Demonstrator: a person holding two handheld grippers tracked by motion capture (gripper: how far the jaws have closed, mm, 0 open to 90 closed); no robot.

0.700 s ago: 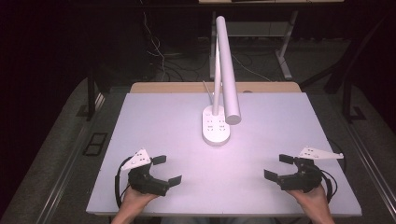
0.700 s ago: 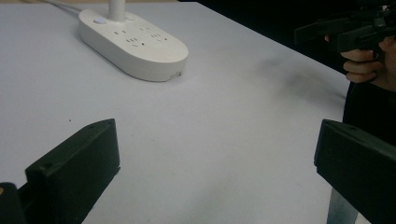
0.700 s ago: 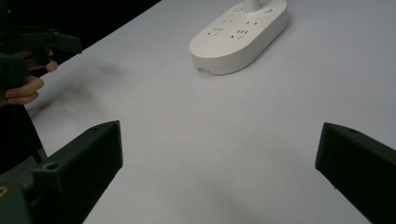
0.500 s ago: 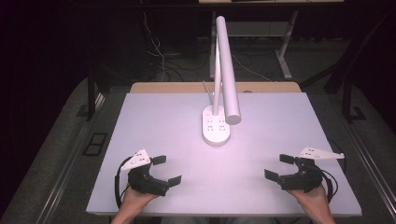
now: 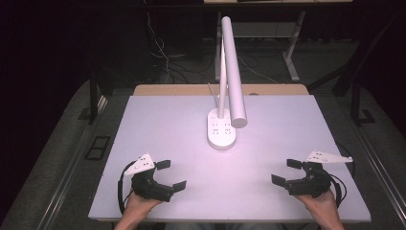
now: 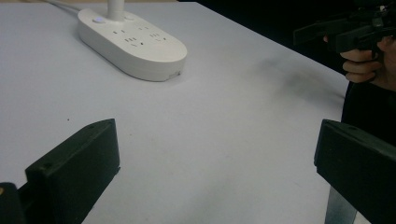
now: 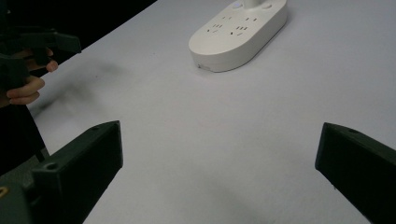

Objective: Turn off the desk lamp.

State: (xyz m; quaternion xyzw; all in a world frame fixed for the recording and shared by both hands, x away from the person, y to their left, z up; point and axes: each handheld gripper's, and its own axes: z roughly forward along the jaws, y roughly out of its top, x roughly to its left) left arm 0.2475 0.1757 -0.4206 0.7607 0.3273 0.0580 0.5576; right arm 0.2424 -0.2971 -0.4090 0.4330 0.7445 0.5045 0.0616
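Lamp [image 5: 229, 72] unmoved mid-counter [image 5: 158, 120]; left gripper [image 5: 170, 175] and right gripper [image 5: 286, 171] unchanged near front corners, fingers apart, gripping nothing.

Item count:

- Desk [image 5: 167, 124]: one, with a pale top.
- Desk lamp [image 5: 231, 72]: one, white, comprising one oval base [image 5: 221, 130], one upright stem and one long tubular head.
- Sockets on the lamp base: several groups visible on its top face; exact number cannot be determined.
- Tongs: two sets, the left tongs [image 5: 168, 175] and the right tongs [image 5: 286, 171]. Each set has two black jaws.
- Hands: two, one per set of tongs.
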